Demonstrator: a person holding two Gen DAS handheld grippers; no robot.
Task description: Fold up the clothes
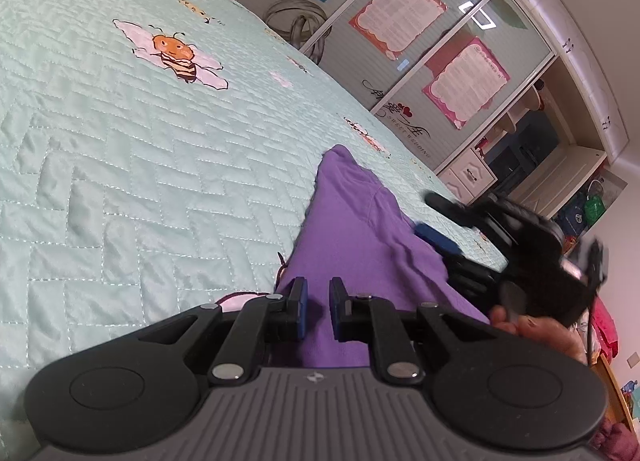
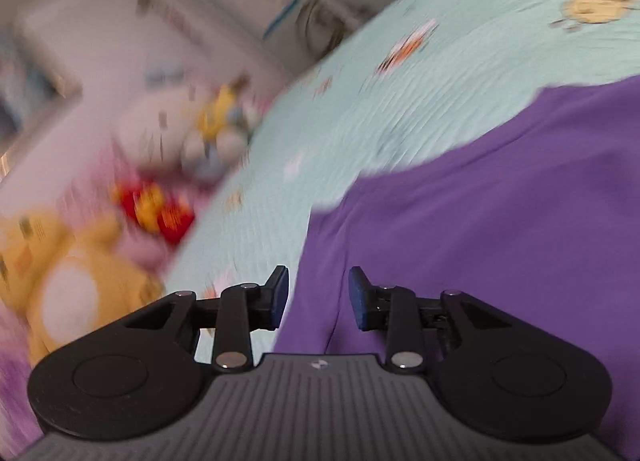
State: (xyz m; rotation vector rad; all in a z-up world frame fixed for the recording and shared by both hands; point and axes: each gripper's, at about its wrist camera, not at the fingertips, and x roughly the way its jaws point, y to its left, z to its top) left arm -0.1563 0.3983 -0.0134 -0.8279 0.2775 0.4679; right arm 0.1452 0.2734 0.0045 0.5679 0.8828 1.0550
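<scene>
Purple garment (image 2: 500,221) lies long-axis away, just ahead-right of right hand-held gripper (image 2: 318,293), jaws part-open & empty; left hand-held gripper (image 1: 318,309) narrow, prob. pinching cloth.

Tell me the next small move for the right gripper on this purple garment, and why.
Probably bring the right gripper to the purple garment's near edge and close on it. Its jaws stand apart with nothing pinched between them, while the left gripper sits low over the same cloth, jaws narrow; whether it pinches cloth is unclear. The garment lies rumpled on the green quilt, not yet folded.
</scene>
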